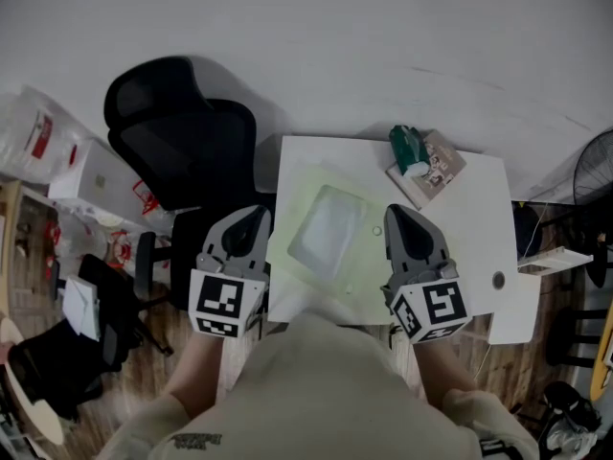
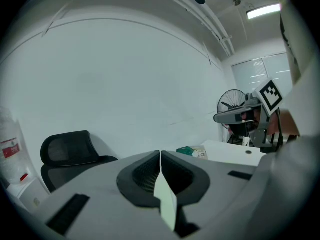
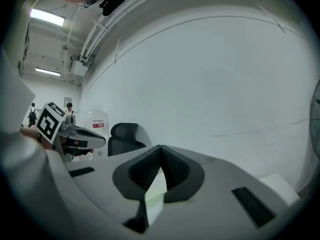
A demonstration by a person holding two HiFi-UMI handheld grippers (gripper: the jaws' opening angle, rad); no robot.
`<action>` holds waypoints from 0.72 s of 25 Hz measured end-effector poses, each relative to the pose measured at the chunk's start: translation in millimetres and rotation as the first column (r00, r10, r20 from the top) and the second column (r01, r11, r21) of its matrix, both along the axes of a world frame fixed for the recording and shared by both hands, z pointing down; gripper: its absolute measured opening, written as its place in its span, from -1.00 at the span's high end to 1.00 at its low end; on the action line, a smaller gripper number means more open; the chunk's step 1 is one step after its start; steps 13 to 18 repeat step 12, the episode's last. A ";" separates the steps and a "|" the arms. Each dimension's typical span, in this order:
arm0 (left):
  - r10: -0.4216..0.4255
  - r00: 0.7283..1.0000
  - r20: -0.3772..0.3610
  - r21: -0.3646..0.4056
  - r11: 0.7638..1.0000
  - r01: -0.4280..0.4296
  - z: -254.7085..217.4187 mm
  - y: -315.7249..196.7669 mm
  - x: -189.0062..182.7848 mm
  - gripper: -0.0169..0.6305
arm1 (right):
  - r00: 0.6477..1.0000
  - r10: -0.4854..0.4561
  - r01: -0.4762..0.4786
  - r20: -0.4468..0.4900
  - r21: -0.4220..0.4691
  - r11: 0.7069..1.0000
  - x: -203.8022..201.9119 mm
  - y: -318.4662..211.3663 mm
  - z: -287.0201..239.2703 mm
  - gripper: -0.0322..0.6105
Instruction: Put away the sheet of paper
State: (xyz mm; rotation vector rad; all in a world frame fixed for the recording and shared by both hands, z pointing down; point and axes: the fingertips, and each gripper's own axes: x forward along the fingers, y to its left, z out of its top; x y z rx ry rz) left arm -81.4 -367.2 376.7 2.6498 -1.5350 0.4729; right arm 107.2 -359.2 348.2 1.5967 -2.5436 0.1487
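Pale green sheet of paper (image 1: 326, 228) we hold over the white table (image 1: 479, 209): left gripper (image 1: 257, 217) pinches its left edge, right gripper (image 1: 398, 215) its right edge.

Black office chair (image 1: 182, 132) beside white table (image 1: 479, 228).

The left forearm (image 1: 196, 357) and the right forearm (image 1: 439, 360) reach forward from the body, roughly side by side and well apart. Each gripper is held out close to level, tipped slightly down. The left gripper (image 1: 251, 217) has its jaws pressed together, pinching one edge of the sheet of paper (image 1: 330, 220) between the pads. The right gripper (image 1: 406, 215) is closed the same way on the opposite edge of that sheet. The marker cubes (image 1: 227, 303) sit at the near ends, above the hands.
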 end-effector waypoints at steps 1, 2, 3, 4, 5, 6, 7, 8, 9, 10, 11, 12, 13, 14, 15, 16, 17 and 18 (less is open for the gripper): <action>-0.002 1.000 0.000 0.001 1.000 0.002 -0.6 0.2 -0.4 0.87 | 1.000 -0.004 0.004 -0.001 -0.001 1.000 -0.7 -0.1 -0.1 0.83; -0.003 1.000 0.001 0.002 1.000 0.003 -1.2 0.4 -0.7 0.87 | 1.000 -0.007 0.007 0.000 -0.001 1.000 -1.6 -0.1 -0.3 0.83; -0.003 1.000 0.002 0.002 1.000 0.003 -1.6 0.6 -1.1 0.87 | 1.000 -0.010 0.010 0.000 -0.001 1.000 -2.4 -0.2 -0.3 0.83; -0.003 1.000 0.004 0.003 1.000 0.003 -1.6 0.9 -1.7 0.87 | 1.000 -0.011 0.011 -0.001 -0.001 1.000 -3.2 -0.2 0.0 0.83; -0.004 1.000 0.006 0.003 1.000 0.004 -1.3 1.2 -2.2 0.87 | 1.000 -0.011 0.011 -0.005 0.001 1.000 -3.9 -0.4 0.6 0.83; -0.004 1.000 0.008 0.002 1.000 0.004 -0.8 1.4 -2.9 0.87 | 1.000 -0.009 0.010 -0.012 0.005 1.000 -4.4 -0.7 1.6 0.83; -0.004 1.000 0.011 0.001 1.000 0.004 -0.1 2.0 -3.7 0.87 | 1.000 -0.008 0.008 -0.021 0.008 1.000 -5.0 -0.7 2.9 0.83; -0.004 1.000 0.014 -0.001 1.000 0.004 0.7 3.1 -4.8 0.87 | 1.000 -0.007 0.007 -0.026 0.009 1.000 -6.0 -0.2 4.4 0.83; -0.004 1.000 0.016 -0.004 1.000 0.004 1.6 4.4 -5.9 0.87 | 1.000 -0.007 0.007 -0.027 0.008 1.000 -7.0 0.5 5.9 0.83; -0.004 1.000 0.017 -0.008 1.000 0.004 2.3 5.7 -7.2 0.87 | 1.000 -0.007 0.007 -0.027 0.004 1.000 -7.7 1.2 7.3 0.83; -0.005 1.000 0.017 -0.011 1.000 0.005 2.8 6.8 -8.4 0.87 | 1.000 -0.005 0.005 -0.026 0.000 1.000 -8.2 1.7 8.5 0.83; -0.005 1.000 0.017 -0.014 1.000 0.005 3.2 7.7 -9.6 0.87 | 1.000 -0.004 0.004 -0.026 -0.004 1.000 -8.6 2.0 9.7 0.83; -0.005 1.000 0.017 -0.014 1.000 0.005 3.2 7.7 -9.6 0.87 | 1.000 -0.004 0.004 -0.026 -0.004 1.000 -8.6 2.0 9.7 0.83; -0.005 1.000 0.017 -0.014 1.000 0.005 3.2 7.7 -9.6 0.87 | 1.000 -0.004 0.004 -0.026 -0.004 1.000 -8.6 2.0 9.7 0.83; -0.005 1.000 0.017 -0.014 1.000 0.005 3.2 7.7 -9.6 0.87 | 1.000 -0.004 0.004 -0.026 -0.004 1.000 -8.6 2.0 9.7 0.83; -0.005 1.000 0.017 -0.014 1.000 0.005 3.2 7.7 -9.6 0.87 | 1.000 -0.004 0.004 -0.026 -0.004 1.000 -8.6 2.0 9.7 0.83; -0.005 1.000 0.017 -0.014 1.000 0.005 3.2 7.7 -9.6 0.87 | 1.000 -0.004 0.004 -0.026 -0.004 1.000 -8.6 2.0 9.7 0.83; -0.005 1.000 0.017 -0.014 1.000 0.005 3.2 7.7 -9.6 0.87 | 1.000 -0.004 0.004 -0.026 -0.004 1.000 -8.6 2.0 9.7 0.83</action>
